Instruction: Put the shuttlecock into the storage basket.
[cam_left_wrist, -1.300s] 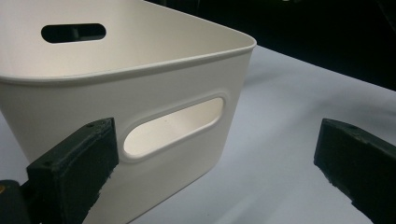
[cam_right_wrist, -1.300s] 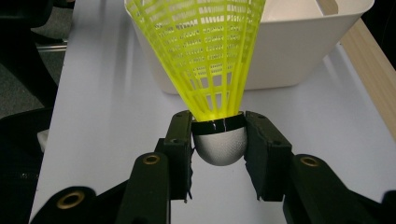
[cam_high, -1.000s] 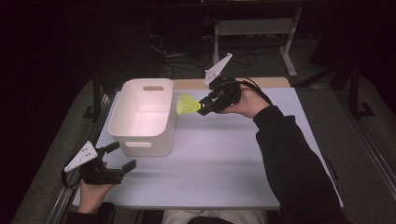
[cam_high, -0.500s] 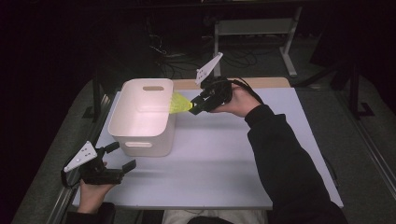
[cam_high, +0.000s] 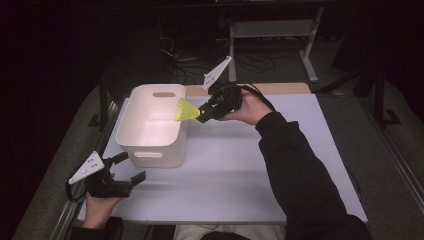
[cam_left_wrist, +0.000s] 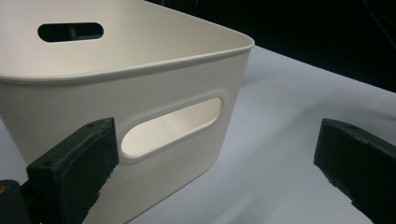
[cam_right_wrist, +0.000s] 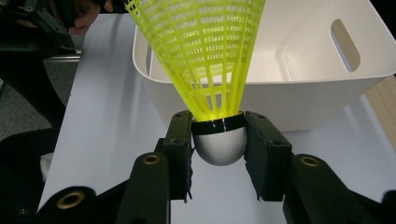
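The right gripper (cam_high: 204, 114) clamps the grey cork of a yellow shuttlecock (cam_right_wrist: 205, 70), its jaws pressed against both sides of the cork. Since a second ago it has travelled leftward across the white table (cam_high: 250, 165): then the shuttlecock hung beside the white bin (cam_high: 150, 125), now its skirt reaches over the bin's right rim, above the inside. The left gripper (cam_high: 127, 172) has stayed at the near left corner of the table, jaws spread wide with nothing between them, pointing at the bin's near wall with its handle slot.
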